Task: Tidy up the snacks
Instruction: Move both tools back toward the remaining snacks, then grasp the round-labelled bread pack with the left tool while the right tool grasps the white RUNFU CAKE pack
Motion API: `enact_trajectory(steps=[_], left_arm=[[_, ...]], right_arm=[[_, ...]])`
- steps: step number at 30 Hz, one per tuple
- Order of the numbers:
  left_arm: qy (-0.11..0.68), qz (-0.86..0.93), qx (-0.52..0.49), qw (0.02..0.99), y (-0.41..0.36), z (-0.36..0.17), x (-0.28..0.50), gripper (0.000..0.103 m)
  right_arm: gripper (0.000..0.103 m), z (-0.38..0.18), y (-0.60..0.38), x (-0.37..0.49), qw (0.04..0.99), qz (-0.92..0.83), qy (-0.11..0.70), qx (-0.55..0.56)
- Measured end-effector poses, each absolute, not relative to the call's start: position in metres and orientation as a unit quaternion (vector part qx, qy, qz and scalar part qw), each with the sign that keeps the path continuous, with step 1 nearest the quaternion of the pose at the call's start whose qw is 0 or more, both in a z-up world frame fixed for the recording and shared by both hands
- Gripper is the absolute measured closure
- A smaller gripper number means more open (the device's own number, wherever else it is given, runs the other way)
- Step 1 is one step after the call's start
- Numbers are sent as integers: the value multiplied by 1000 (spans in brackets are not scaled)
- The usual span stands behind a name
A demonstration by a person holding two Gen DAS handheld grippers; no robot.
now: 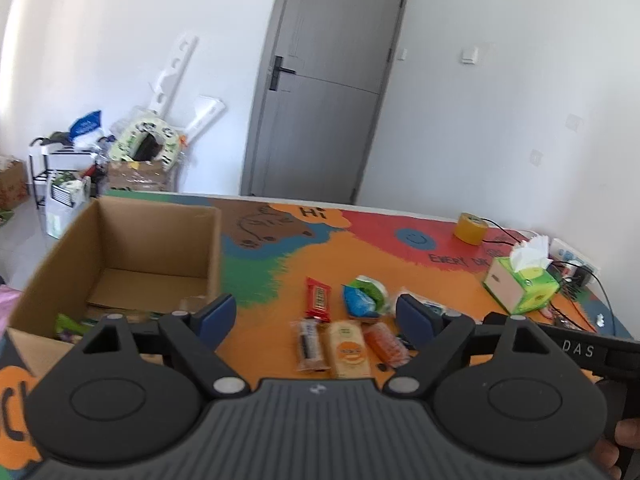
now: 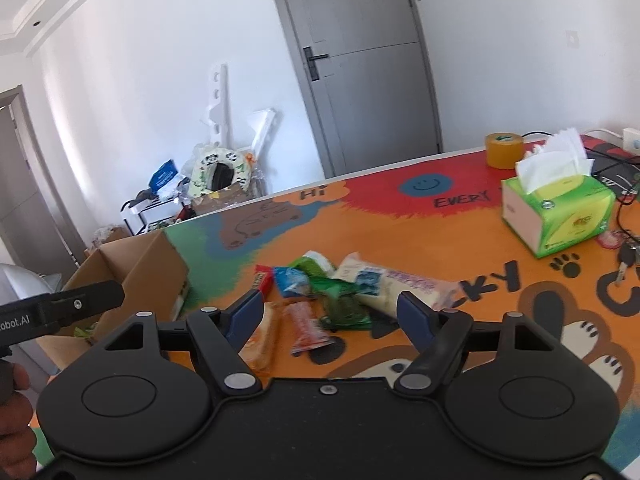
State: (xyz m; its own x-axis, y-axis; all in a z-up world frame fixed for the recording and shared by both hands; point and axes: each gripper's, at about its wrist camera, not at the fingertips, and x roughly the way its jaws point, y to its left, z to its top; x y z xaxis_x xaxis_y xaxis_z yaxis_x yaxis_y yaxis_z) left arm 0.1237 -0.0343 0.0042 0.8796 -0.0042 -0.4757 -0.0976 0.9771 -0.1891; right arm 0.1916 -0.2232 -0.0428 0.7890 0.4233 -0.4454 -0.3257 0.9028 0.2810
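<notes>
Both my tongs, left tongs (image 1: 316, 314) and right tongs (image 2: 330, 312), gape wide and empty above the snack packets (image 1: 346, 328) on the desk (image 1: 440, 280), beside the cardboard box (image 1: 160, 240).

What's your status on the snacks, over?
Left gripper and right gripper open, empty. Snack packets loose on the table; cardboard box beside them. Nothing blocking.

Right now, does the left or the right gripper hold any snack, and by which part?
Neither. The left gripper and the right gripper both stand open above the snack packets; nothing is between their pads.
</notes>
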Motion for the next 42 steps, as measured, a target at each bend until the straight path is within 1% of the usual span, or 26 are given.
enact_trajectory(steps=[3, 5, 6, 8, 11, 13, 14, 16, 20, 22, 35, 37, 39, 40, 42], left_arm=[[251, 11, -97, 963, -46, -4, 132, 23], [258, 6, -94, 962, -52, -11, 139, 32], [263, 5, -94, 960, -54, -13, 143, 34], [274, 5, -92, 957, -58, -20, 151, 42], [289, 5, -92, 953, -61, -30, 162, 48], [295, 6, -90, 951, -63, -36, 169, 49], [299, 7, -90, 950, -64, -39, 172, 51], [308, 7, -90, 947, -66, -45, 179, 55], [322, 7, -92, 942, -68, -55, 191, 60], [331, 8, -93, 939, -69, -60, 198, 62], [374, 23, -86, 923, -75, -86, 228, 62], [371, 24, -81, 925, -76, -86, 228, 63], [371, 26, -82, 925, -76, -87, 228, 65], [370, 26, -82, 925, -76, -87, 228, 68], [369, 26, -85, 925, -75, -87, 228, 69]], right_arm=[[31, -48, -233, 199, 943, 188, 257, 99], [33, -52, -237, 205, 942, 184, 261, 100], [34, -55, -239, 209, 942, 183, 263, 100], [36, -60, -240, 216, 941, 180, 268, 100], [37, -66, -242, 225, 940, 181, 272, 101], [41, -70, -244, 231, 939, 184, 273, 101], [41, -72, -244, 234, 938, 185, 274, 101], [45, -75, -244, 240, 937, 187, 277, 99], [48, -82, -244, 255, 936, 190, 282, 96], [50, -84, -243, 262, 935, 192, 283, 95], [50, -90, -231, 300, 932, 212, 280, 89], [50, -94, -228, 304, 932, 211, 284, 83], [50, -98, -227, 308, 929, 210, 292, 84], [50, -100, -228, 308, 928, 210, 297, 87], [49, -103, -228, 307, 924, 214, 305, 88]])
